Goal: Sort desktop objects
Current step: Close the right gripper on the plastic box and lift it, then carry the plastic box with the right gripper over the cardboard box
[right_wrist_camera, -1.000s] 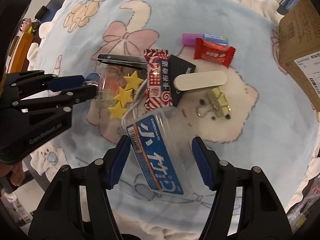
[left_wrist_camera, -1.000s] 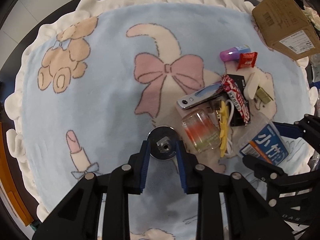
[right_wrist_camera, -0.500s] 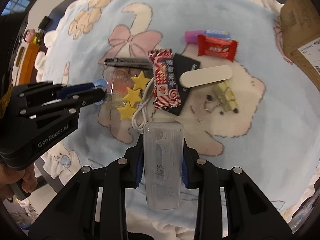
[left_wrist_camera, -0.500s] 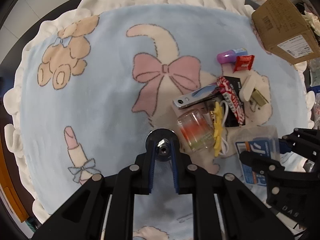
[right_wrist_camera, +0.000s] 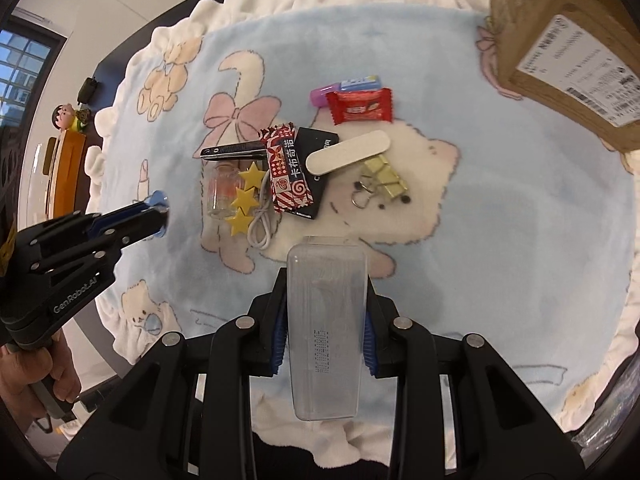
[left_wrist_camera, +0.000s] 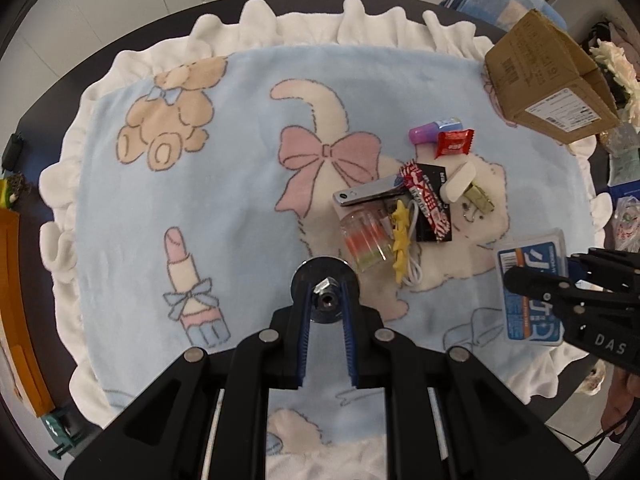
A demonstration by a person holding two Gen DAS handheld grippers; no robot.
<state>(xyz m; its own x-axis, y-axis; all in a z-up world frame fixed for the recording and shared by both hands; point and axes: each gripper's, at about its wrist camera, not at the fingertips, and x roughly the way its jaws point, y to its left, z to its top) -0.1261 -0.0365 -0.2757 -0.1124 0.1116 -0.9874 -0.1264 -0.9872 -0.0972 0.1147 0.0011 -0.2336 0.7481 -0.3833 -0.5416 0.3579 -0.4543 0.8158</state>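
My left gripper (left_wrist_camera: pixel 326 301) is shut on a round metal disc (left_wrist_camera: pixel 325 282) with a nut at its centre, held above the blue cartoon blanket (left_wrist_camera: pixel 240 160). My right gripper (right_wrist_camera: pixel 325 312) is shut on a clear plastic box (right_wrist_camera: pixel 326 328) with a blue label (left_wrist_camera: pixel 530 292), lifted off the blanket. On the blanket lies a pile: a small glass jar (left_wrist_camera: pixel 366 242), yellow stars (right_wrist_camera: pixel 244 196), a nail clipper (left_wrist_camera: pixel 366 194), a red-white snack bar (right_wrist_camera: pixel 288 168), a nail file (right_wrist_camera: pixel 348 152), gold binder clips (right_wrist_camera: pixel 382 182), a red candy (right_wrist_camera: pixel 360 106) and a purple tube (left_wrist_camera: pixel 434 131).
A brown cardboard box (left_wrist_camera: pixel 548 80) sits at the blanket's far right corner. The blanket's white ruffled rim (left_wrist_camera: pixel 304 24) lies on a dark table. An orange object (right_wrist_camera: pixel 68 160) stands off the left edge. A hand (right_wrist_camera: pixel 36 376) grips the left gripper's handle.
My right gripper shut on the clear plastic box, turned it on edge and lifted it back from the pile. My left gripper shut on the metal disc and drew it away from the jar.
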